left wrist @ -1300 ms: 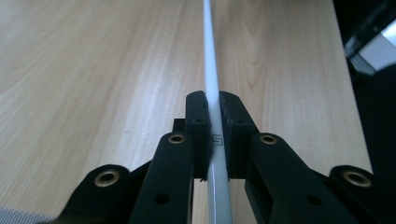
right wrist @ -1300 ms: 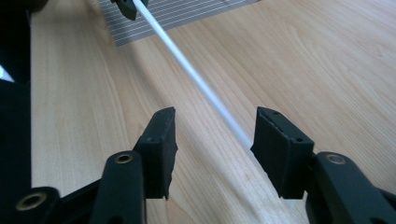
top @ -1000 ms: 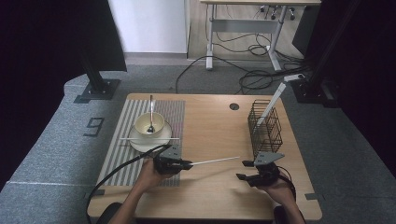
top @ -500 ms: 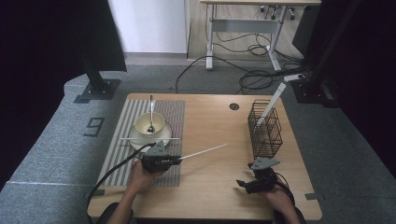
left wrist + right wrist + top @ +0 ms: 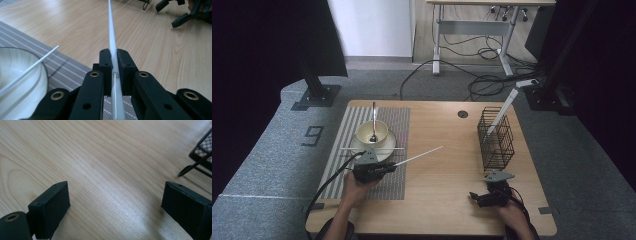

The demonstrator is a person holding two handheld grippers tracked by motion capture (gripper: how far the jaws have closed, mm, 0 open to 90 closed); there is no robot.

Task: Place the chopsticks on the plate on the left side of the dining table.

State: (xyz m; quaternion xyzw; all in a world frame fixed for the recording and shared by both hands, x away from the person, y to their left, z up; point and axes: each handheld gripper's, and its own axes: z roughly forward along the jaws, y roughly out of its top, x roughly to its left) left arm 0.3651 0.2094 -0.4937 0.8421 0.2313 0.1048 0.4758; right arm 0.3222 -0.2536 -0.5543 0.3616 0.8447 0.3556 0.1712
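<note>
At the bottom of the high view, the right claw [image 5: 479,196] sits low over bare wood at the lower right, its jaws spread wide with nothing between them; they have just been opening. To the lower left, the left claw [image 5: 388,167] is clamped tight on a white chopstick [image 5: 419,155], gripping it near its thick end so that the long thin end juts out toward the middle of the bench [image 5: 442,200]. Just above that claw, a second chopstick [image 5: 372,148] lies across a white bowl [image 5: 372,132] on its saucer, with a spoon [image 5: 373,120] standing in the bowl, all on a striped mat [image 5: 397,175]. Farther off at the right stands a black wire basket [image 5: 495,140], with a white stick leaning in it. The held chopstick is caught by one end only, so I judge that a quick swing could let it pivot or slip; its free tip might also knock the bowl or the resting chopstick.
</note>
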